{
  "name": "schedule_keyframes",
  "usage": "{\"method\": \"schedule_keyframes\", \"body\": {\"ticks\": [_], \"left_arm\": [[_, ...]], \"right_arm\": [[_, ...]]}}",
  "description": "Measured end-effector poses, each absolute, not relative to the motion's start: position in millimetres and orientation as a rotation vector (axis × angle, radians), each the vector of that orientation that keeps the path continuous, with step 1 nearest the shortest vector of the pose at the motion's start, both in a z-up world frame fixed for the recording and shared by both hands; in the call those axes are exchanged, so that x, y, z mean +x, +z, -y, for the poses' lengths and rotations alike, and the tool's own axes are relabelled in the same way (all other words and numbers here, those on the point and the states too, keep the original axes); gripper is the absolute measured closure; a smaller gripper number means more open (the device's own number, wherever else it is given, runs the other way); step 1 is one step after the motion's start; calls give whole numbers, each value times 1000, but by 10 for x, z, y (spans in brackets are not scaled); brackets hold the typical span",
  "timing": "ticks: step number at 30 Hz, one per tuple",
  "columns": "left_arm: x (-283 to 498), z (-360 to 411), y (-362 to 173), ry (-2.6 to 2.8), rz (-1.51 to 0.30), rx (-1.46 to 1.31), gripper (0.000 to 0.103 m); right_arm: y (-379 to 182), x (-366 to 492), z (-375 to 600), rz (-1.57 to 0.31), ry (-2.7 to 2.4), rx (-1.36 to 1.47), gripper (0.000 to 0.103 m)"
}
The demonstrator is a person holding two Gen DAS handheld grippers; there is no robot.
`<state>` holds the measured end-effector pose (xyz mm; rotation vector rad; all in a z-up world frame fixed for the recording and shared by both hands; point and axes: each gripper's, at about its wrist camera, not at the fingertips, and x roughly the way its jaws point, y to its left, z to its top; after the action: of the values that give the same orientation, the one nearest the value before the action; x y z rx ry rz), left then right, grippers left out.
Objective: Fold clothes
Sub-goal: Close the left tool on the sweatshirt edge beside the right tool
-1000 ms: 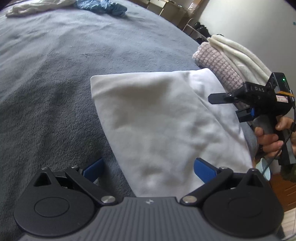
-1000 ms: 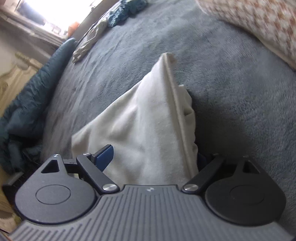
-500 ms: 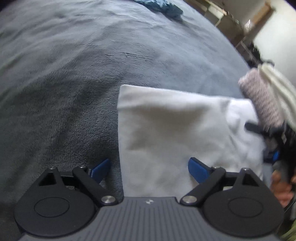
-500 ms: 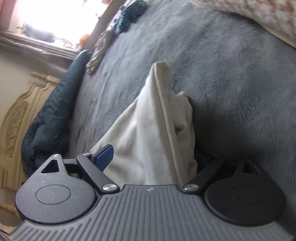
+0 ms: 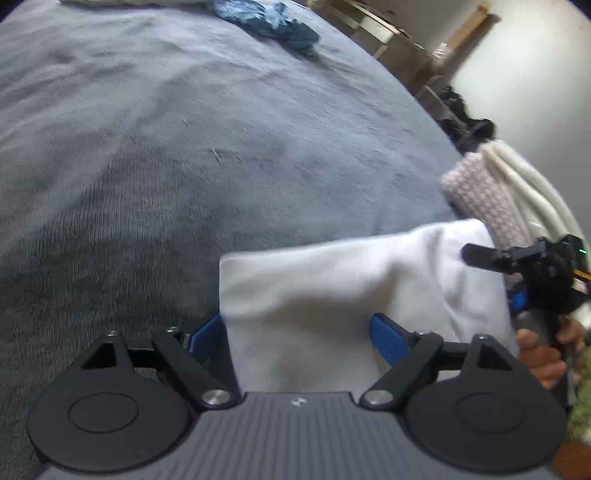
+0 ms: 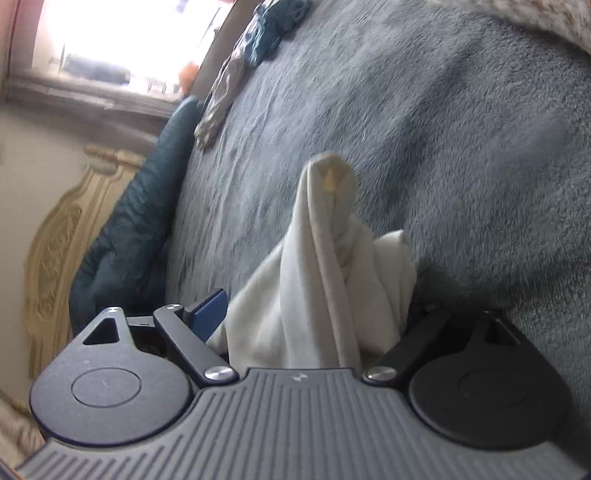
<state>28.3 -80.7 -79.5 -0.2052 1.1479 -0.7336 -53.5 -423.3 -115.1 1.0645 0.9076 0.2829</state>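
From the left wrist, the white cloth [image 5: 332, 295] lies folded on the grey blanket [image 5: 184, 147], its near edge between the blue fingers [image 5: 384, 338] of the left gripper [image 5: 295, 332]. The jaws stand wide and are closing, pads not yet pressing. Beyond the cloth's far right corner a stack of folded knits [image 5: 491, 192] sits; a blue garment [image 5: 273, 22] lies well beyond the cloth, at the blanket's far edge. The right gripper [image 5: 517, 273], held in a hand [image 5: 543, 358], reaches at the cloth's right side.

From the right wrist, the cloth [image 6: 317, 280] bunches up between the right gripper's [image 6: 314, 317] jaws, which are also closing; one finger [image 6: 207, 310] shows, the other is hidden behind the cloth, so I cannot tell if it pinches. To do this well, I'd say both should catch all layers at the edge, then lift together, keeping it taut.
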Motion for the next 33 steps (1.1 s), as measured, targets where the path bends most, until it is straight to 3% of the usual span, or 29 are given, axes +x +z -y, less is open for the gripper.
{"method": "schedule_keyframes", "body": {"ticks": [5, 10, 12, 15, 22, 33], "left_arm": [[385, 727, -870, -789, -1192, -337, 22], [555, 902, -939, -800, -1184, -359, 32], [537, 957, -915, -798, -1186, -329, 34], [483, 1030, -837, -790, -1198, -256, 43], [437, 1057, -690, -715, -1242, -262, 76], [23, 1007, -2, -671, -1191, -228, 84]], "right_arm": [[-1193, -561, 4261, -986, 302, 1096, 35], [-1251, -343, 4225, -962, 301, 1100, 37], [-1221, -344, 4190, -973, 289, 1061, 53], [-1172, -404, 4187, -989, 262, 1045, 68], [-927, -445, 4040, -968, 275, 907, 77], [-296, -771, 3918, -924, 318, 849, 79]]}}
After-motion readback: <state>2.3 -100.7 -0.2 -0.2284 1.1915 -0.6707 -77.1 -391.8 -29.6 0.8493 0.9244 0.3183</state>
